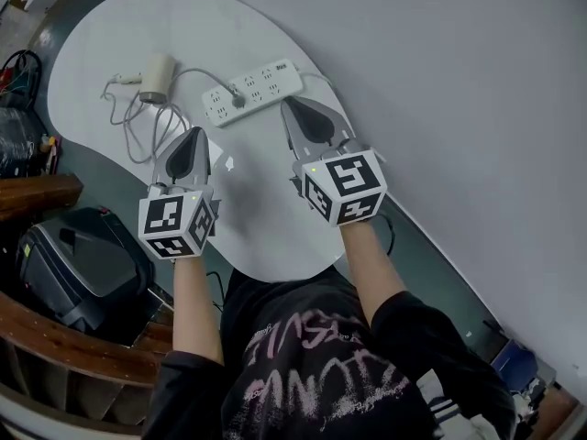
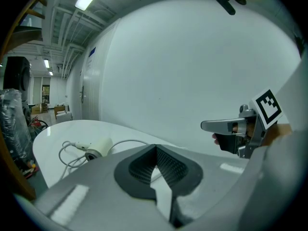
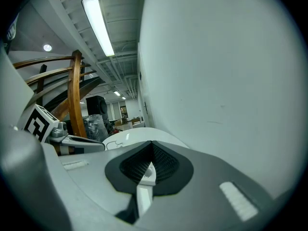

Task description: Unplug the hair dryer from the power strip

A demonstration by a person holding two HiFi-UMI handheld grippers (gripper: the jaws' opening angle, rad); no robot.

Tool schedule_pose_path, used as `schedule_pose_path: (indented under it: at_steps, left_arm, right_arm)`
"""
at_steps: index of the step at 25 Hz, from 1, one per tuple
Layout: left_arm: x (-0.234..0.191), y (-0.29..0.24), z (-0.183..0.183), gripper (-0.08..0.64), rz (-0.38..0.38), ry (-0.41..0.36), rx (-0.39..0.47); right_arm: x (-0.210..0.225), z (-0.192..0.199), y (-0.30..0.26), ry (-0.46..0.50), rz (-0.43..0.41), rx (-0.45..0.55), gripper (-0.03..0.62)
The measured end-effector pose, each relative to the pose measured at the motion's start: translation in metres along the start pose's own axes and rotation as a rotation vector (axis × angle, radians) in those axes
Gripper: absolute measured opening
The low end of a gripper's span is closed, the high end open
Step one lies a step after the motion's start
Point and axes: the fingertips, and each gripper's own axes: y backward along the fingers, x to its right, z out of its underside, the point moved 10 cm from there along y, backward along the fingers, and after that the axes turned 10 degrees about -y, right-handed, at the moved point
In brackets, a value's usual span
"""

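Note:
The white hair dryer [image 1: 156, 78] lies at the far left of the white table [image 1: 266, 218], with its cord [image 1: 139, 128] looped beside it. The cord runs to a plug [image 1: 240, 100] seated in the white power strip [image 1: 253, 91]. My left gripper [image 1: 195, 133] hovers shut and empty just this side of the cord loops. My right gripper [image 1: 287, 103] is shut and empty too, its tip close to the strip's near edge. In the left gripper view the shut left gripper [image 2: 155, 147] points past the hair dryer [image 2: 98, 147], and the right gripper [image 2: 226, 125] shows from the side. The right gripper [image 3: 152, 143] faces the wall.
A grey wall [image 1: 459, 81] runs along the table's far right side. On the floor at the left sit a black case [image 1: 78, 264] and a curved wooden rail [image 1: 64, 342]. The left gripper [image 3: 79, 142] shows at the right gripper view's left.

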Motion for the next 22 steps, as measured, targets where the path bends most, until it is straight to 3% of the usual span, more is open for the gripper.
schedule_pose_path:
  at_steps: [22]
  left_arm:
    - [-0.015,-0.036,0.04,0.0,0.051,0.03,-0.047]
  right_arm:
    - [0.007,0.035,-0.04,-0.013,0.049,-0.11,0.021]
